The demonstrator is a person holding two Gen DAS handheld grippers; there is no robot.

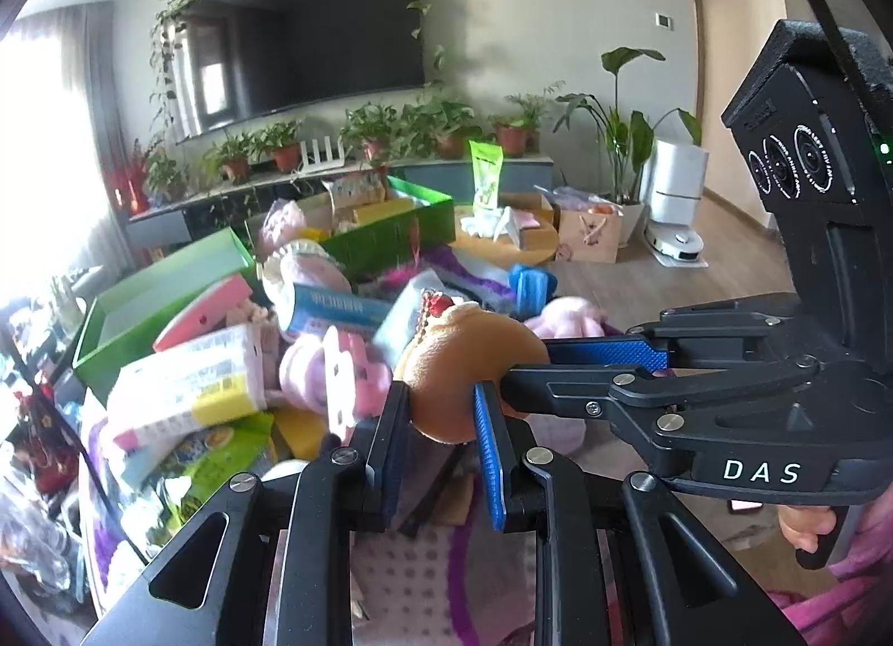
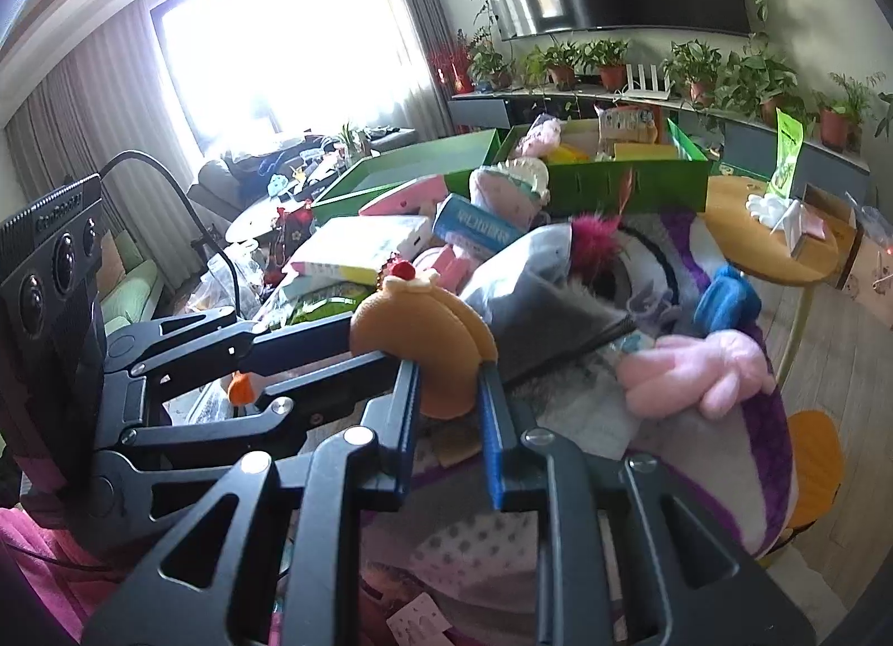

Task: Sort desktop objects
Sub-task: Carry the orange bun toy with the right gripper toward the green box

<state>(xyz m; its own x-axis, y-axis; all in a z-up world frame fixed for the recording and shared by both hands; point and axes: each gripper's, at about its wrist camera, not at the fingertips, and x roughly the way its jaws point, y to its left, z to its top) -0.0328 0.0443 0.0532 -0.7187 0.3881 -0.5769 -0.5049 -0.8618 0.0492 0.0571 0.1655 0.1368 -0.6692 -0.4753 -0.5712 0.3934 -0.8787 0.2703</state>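
Observation:
An orange plush pancake toy (image 1: 469,350) with a red cherry and a bead chain hangs above the cluttered pile, and both grippers hold it. My left gripper (image 1: 443,407) is shut on its lower left part. My right gripper (image 1: 530,361) comes in from the right and pinches its right edge. In the right wrist view the same toy (image 2: 418,333) sits between the pads of my right gripper (image 2: 449,385), while the left gripper (image 2: 369,343) clamps it from the left. The toy's underside is hidden by the fingers.
Below lies a heap of packets, boxes and pink plush toys (image 2: 697,372) on a purple-and-white blanket (image 2: 742,456). Two green boxes (image 1: 390,233) (image 2: 407,166) stand behind, and a blue box (image 1: 329,311) lies in the heap. A round wooden table (image 2: 781,250) is at the right. A hand (image 1: 809,529) grips the right handle.

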